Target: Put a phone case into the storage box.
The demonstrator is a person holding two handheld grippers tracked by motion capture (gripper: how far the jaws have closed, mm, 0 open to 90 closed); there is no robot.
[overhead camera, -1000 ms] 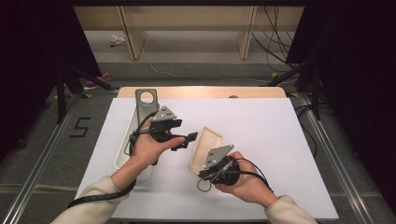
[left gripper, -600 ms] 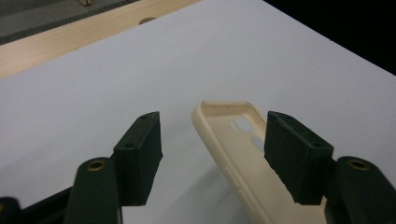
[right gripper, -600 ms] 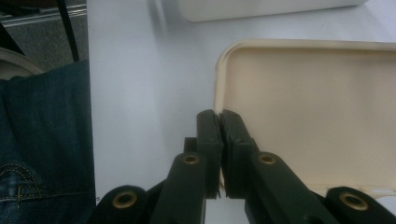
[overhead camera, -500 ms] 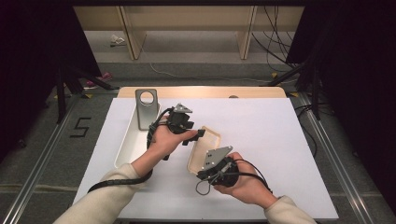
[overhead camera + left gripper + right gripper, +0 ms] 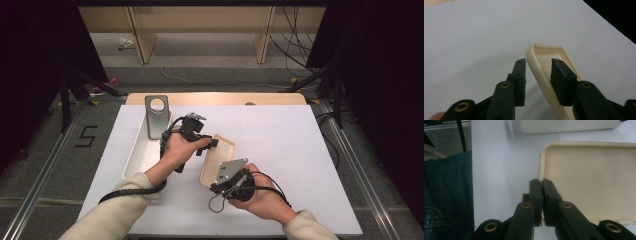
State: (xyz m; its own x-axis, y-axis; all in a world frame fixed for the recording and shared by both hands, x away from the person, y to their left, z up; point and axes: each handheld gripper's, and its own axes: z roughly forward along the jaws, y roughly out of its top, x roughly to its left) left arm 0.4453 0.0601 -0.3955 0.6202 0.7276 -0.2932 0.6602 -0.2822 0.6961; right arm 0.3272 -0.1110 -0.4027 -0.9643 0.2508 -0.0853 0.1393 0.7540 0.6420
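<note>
High view: at centre frame, a person holds a cream lid [image 5: 218, 159] tilted on edge above the white counter [image 5: 300, 165]; the left tool [image 5: 212, 143] reaches its upper end, the right tool [image 5: 216, 186] grips its lower end. A white tray [image 5: 136, 157] with a grey metal stand [image 5: 156, 116] sits at left of centre.

Left gripper view: left tool [image 5: 537, 68], lower centre, jaws apart, straddling the lid's [image 5: 541, 75] rim without yet pinching it. Best move, by judgement: slide a little deeper over the wall, then close squarely so the rim cannot skid out.

Right gripper view: right tool [image 5: 541, 185], lower centre, jaws together on the lid's [image 5: 594, 182] near edge; the hold looks thin, at the very lip. Keep it steady until the other side bites. The tray [image 5: 566, 126] lies along the top edge.
</note>
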